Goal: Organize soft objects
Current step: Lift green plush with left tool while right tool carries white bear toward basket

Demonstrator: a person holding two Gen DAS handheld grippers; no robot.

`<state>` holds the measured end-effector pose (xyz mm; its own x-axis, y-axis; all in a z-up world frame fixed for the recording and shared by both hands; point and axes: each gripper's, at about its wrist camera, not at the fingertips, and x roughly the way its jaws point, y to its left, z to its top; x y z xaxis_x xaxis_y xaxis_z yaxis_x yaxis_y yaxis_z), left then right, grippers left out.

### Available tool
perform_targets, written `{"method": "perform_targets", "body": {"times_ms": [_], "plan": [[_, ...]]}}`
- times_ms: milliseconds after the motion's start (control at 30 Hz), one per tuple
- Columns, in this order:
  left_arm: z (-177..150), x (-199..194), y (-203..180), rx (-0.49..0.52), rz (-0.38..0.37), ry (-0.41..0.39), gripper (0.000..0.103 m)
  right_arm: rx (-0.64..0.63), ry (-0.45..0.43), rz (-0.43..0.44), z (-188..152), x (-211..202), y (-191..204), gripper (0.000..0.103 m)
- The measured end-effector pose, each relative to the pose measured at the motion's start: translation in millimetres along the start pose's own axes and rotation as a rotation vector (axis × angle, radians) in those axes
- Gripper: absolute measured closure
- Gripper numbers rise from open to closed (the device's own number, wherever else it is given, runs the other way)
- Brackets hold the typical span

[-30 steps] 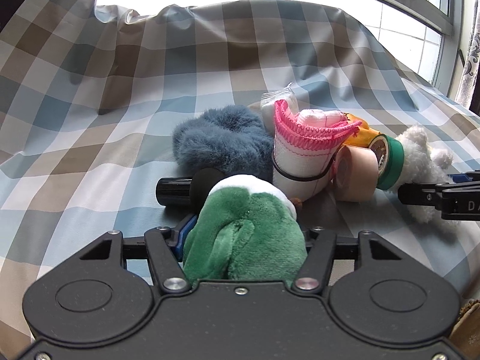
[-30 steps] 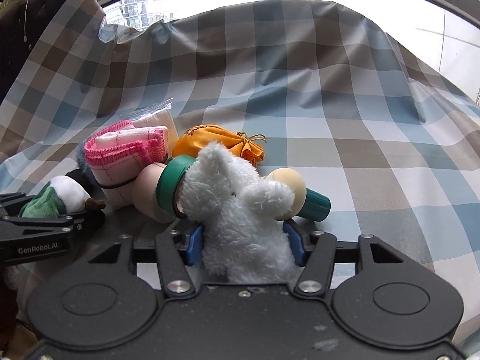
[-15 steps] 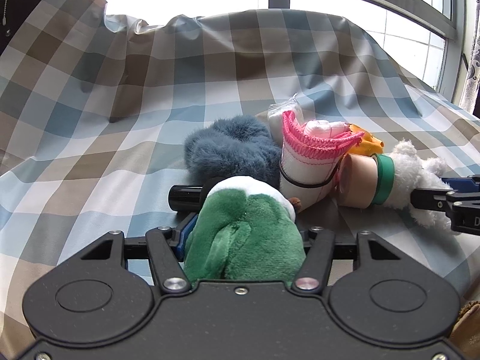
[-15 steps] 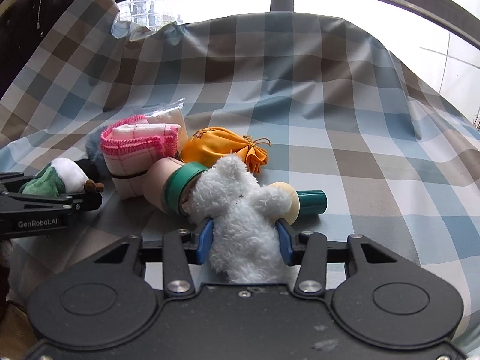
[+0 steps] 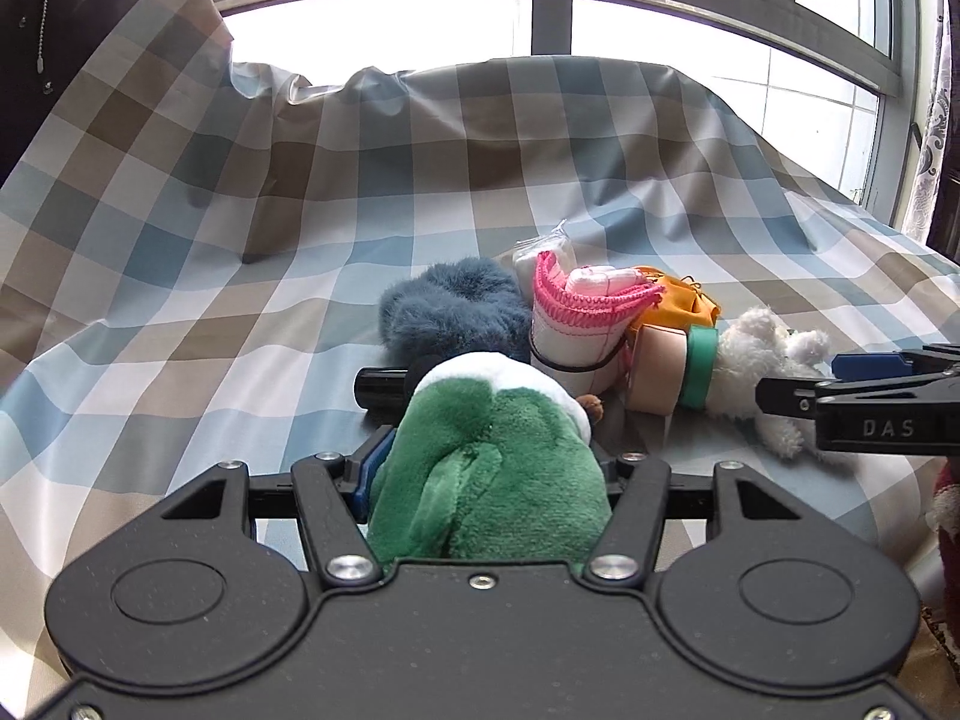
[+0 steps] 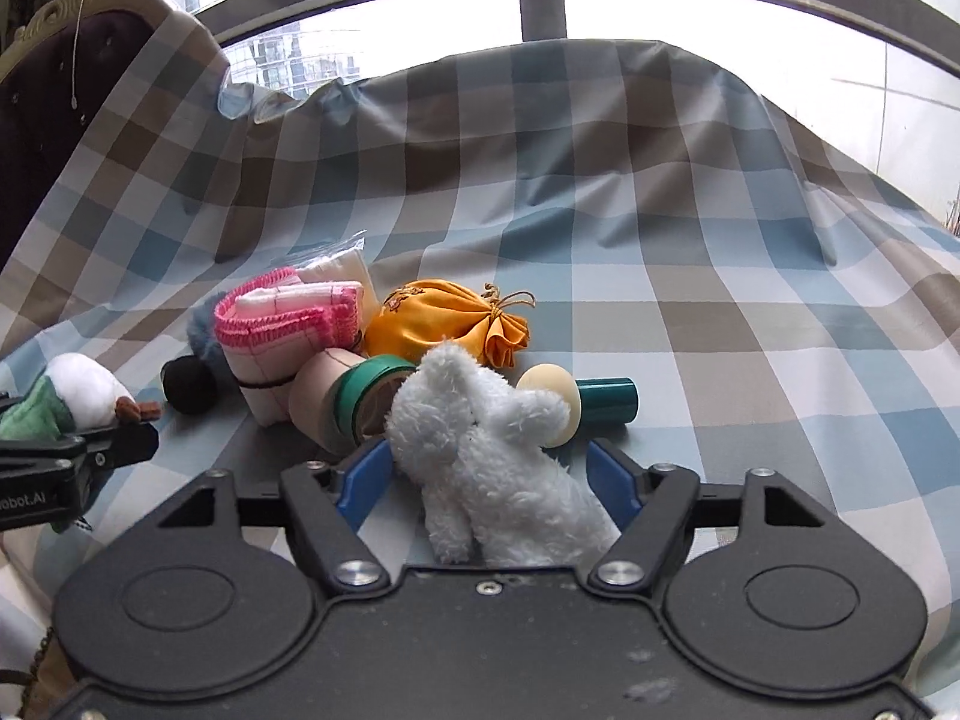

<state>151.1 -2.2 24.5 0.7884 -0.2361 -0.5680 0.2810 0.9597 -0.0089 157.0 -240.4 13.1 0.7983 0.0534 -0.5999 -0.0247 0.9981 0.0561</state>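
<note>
Since a second ago your right gripper (image 6: 486, 480) is opening off the white plush bear (image 6: 492, 450), lying loose between its jaws at lower centre, while your left gripper (image 5: 486, 474) is clamping the green plush toy (image 5: 486, 480) nearby.

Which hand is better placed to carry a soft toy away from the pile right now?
Left. The left gripper is shut on the green plush toy. The right gripper is opening: the white plush toy lies between its jaws, with gaps to both blue pads.
</note>
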Motion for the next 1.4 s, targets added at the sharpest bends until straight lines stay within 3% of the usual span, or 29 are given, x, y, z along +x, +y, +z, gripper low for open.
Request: {"method": "perform_targets", "body": {"times_ms": [100, 167, 267, 300, 367, 433, 567, 600, 667, 733, 767, 900, 1000, 1067, 1100, 1133, 1400], "plan": [[-5, -9, -2, -0.006, -0.010, 0.006, 0.047, -0.082, 0.008, -0.016, -2, 6, 15, 0.031], [-8, -14, -4, -0.012, -0.014, 0.013, 0.047, -0.110, 0.034, -0.060, -4, 12, 19, 0.057], [-15, -25, -7, -0.013, -0.011, 0.009, 0.047, -0.063, 0.004, -0.031, -3, 4, 11, 0.070], [-16, -28, -8, -0.014, -0.010, 0.004, 0.047, -0.041, -0.023, -0.012, -2, -3, 7, 0.086], [-19, -38, -9, -0.017, -0.014, -0.007, 0.047, 0.023, -0.075, 0.017, 0, -17, -3, 0.085], [-22, -45, -10, -0.021, -0.018, -0.018, 0.047, 0.088, -0.087, 0.027, 0, -24, -12, 0.102], [-23, -49, -11, -0.025, -0.022, -0.012, 0.047, 0.133, -0.081, 0.006, 0, -27, -20, 0.102], [-24, -50, -11, -0.027, -0.024, -0.010, 0.047, 0.130, -0.076, -0.010, 0, -26, -19, 0.096], [-25, -51, -11, -0.031, -0.022, -0.010, 0.047, 0.118, -0.058, -0.017, 0, -23, -17, 0.070], [-25, -53, -11, -0.033, -0.021, -0.014, 0.047, 0.096, -0.072, -0.004, -1, -24, -12, 0.015], [-25, -54, -11, -0.034, -0.022, -0.015, 0.047, 0.078, -0.088, -0.001, -1, -25, -9, 0.007], [-24, -54, -12, -0.028, -0.024, -0.009, 0.047, -0.030, -0.060, -0.007, -1, -13, 9, 0.007], [-24, -50, -13, -0.025, -0.023, 0.003, 0.047, -0.103, 0.001, -0.073, -3, 6, 20, 0.012], [-25, -48, -14, -0.029, -0.023, 0.013, 0.047, -0.132, 0.047, -0.101, -6, 17, 23, 0.033], [-25, -46, -14, -0.032, -0.024, 0.020, 0.047, -0.129, 0.077, -0.095, -7, 21, 21, 0.054], [-25, -45, -15, -0.036, -0.024, 0.026, 0.047, -0.114, 0.086, -0.083, -7, 21, 19, 0.065], [-27, -53, -19, -0.061, -0.030, 0.059, 0.047, 0.079, -0.073, -0.026, 3, -34, -8, 0.066]]}}
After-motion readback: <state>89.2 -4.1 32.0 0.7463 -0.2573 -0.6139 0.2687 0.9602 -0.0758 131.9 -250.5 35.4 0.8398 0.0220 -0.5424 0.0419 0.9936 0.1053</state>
